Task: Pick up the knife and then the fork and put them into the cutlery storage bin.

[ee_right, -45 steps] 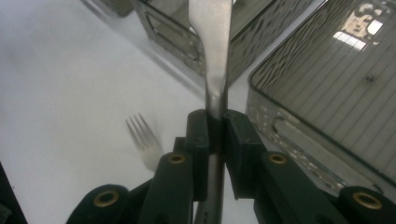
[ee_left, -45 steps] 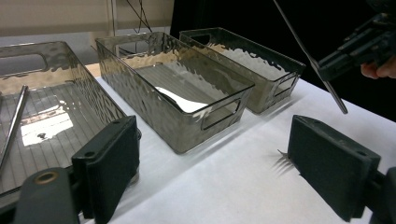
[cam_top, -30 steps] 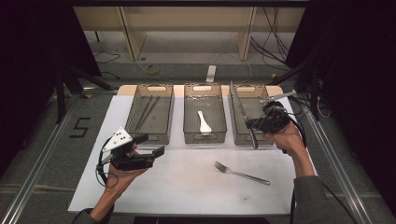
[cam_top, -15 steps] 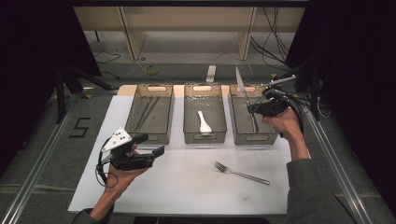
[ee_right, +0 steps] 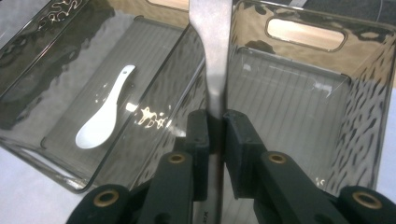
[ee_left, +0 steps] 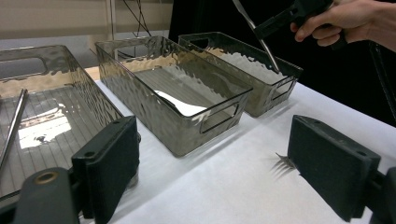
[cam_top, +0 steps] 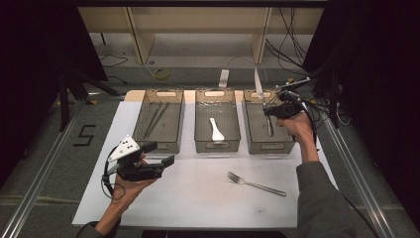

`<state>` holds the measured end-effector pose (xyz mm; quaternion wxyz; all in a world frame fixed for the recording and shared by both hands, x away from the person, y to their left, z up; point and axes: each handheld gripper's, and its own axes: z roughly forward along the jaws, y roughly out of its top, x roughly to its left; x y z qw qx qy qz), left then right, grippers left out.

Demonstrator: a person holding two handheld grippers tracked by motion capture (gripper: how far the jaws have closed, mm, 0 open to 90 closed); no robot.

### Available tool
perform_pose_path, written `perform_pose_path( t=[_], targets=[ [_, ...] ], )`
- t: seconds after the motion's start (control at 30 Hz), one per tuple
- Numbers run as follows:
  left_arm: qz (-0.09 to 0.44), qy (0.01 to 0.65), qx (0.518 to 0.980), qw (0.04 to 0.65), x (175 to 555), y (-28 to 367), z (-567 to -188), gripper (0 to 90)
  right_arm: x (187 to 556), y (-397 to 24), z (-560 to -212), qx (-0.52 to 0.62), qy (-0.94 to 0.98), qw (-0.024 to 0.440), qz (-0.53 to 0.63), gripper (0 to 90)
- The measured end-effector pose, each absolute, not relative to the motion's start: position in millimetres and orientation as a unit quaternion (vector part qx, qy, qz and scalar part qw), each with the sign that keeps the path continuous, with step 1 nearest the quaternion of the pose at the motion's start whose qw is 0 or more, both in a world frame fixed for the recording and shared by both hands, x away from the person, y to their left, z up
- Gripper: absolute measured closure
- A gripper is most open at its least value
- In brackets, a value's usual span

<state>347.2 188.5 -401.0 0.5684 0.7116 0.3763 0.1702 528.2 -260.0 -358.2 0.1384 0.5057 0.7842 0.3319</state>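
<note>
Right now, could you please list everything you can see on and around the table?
bins: 3, smoky clear plastic, in a row at the far side of the mat; left, middle, right
chopsticks: metal, in the left bin
spoon: 1, white, in the middle bin
knife: 1, silver, over the right bin, held in the right claw
fork: 1, silver, on the mat near the front
mat: 1, white, on the table
left claw: black, open, above the mat
right claw: black, shut on the knife
</note>
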Motion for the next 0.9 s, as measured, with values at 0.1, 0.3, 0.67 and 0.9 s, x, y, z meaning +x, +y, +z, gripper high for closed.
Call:
perform_pose_path(
  t=[0.1,0.3,0.67,0.9],
  targets=[
    [0.171,0.376,0.712,0.568,347.1,188.4,-400.9,16.1,530.3,-260.1,-363.1,0.512,0.778,0.134,0.337,81.0],
    [0.17,0.376,0.711,0.569,346.9,188.5,-400.8,16.1,532.9,-257.8,-374.2,0.521,0.774,0.127,0.336,81.0],
    [0.171,0.376,0.711,0.569,347.1,188.6,-400.9,16.1,531.9,-257.6,-391.3,0.531,0.773,0.121,0.325,81.0],
    [0.171,0.376,0.712,0.568,347.2,188.5,-400.9,16.1,531.0,-256.2,-397.4,0.537,0.771,0.117,0.321,81.0]
  ],
)
